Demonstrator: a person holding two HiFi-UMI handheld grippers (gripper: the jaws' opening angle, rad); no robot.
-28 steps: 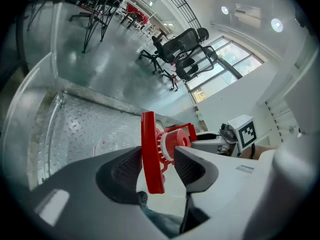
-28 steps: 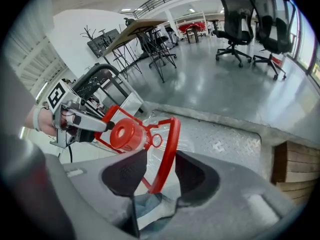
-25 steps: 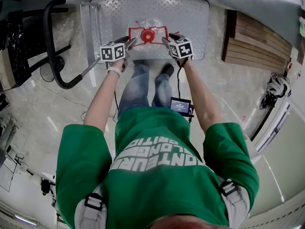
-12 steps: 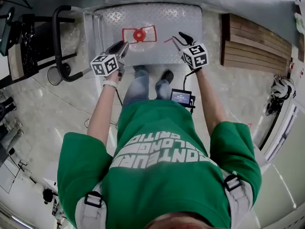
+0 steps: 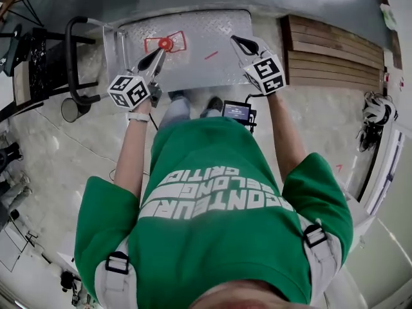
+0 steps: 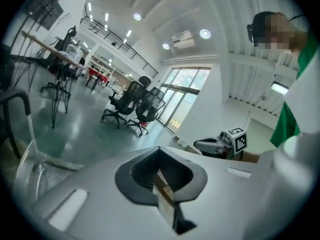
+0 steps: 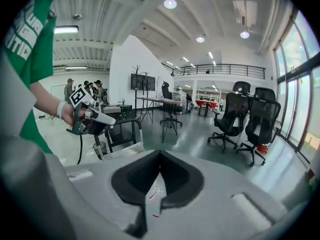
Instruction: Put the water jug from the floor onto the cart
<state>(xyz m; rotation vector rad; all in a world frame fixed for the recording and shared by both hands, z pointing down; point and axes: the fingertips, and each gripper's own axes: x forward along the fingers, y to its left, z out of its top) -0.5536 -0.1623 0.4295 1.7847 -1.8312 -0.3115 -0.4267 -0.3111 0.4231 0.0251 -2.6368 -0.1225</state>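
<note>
Water jug [image 5: 165,43]: clear body, red cap and red handle frame, seen from straight above. It stands on the cart deck, in the left part. It looks upright, though the clear body is hard to trace against the metal.
Cart [image 5: 206,28]: flat trolley with a diamond-plate metal deck. A black tubular push handle [image 5: 68,63] is at its left end as the head view shows it. A short red mark [image 5: 211,55] lies on the deck right of the jug.
Left gripper [image 5: 158,53]: jaws together with nothing between them, having just been closing. In the head view its tip shows just beside the jug's cap, but it has no grip on the jug.
Right gripper [image 5: 239,42]: jaws likewise pressed together and empty, having just been closing. It is held over the right part of the deck, well apart from the jug.
Person [image 5: 219,217]: green printed T-shirt, grey shoulder straps, jeans. Stands at the near edge of the deck with one gripper in each hand.
Screen device [image 5: 237,111]: small and dark with a lit display and a cable, at the person's front.
Wooden pallet [image 5: 335,50]: slatted, on the floor right of the cart.
Office chairs [image 7: 247,116]: black, on castors, on a glossy floor; in the background of both gripper views.
</note>
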